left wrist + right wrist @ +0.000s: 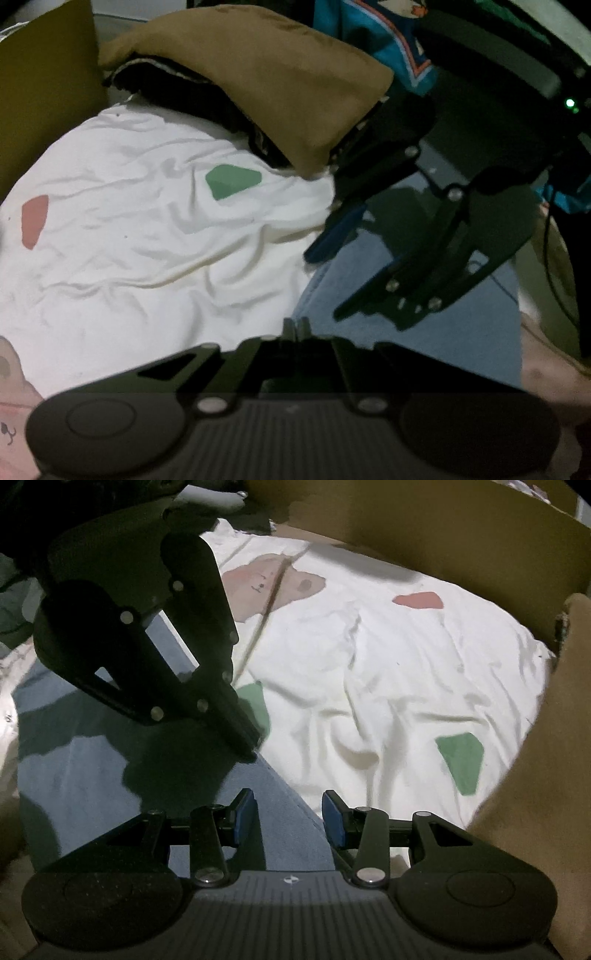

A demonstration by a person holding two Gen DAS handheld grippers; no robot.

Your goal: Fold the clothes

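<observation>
Two handheld grippers work a pale blue denim garment (92, 775) lying on a white patterned bedsheet (406, 664): the left gripper (297, 325) is pressed together, the right gripper (288, 819) spread over the garment's edge. Lifting evenly should keep the fold straight.

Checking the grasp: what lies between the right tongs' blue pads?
Light blue cloth spans the gap between the right tongs, pads apart; right wrist view.

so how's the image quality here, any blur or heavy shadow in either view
Left wrist view: dim; the white sheet is bright and crisp, the right gripper is a dark silhouette, and the rim bends with fisheye. Right wrist view: the left gripper shadows the blue garment; the tan cloth is smeared.
</observation>
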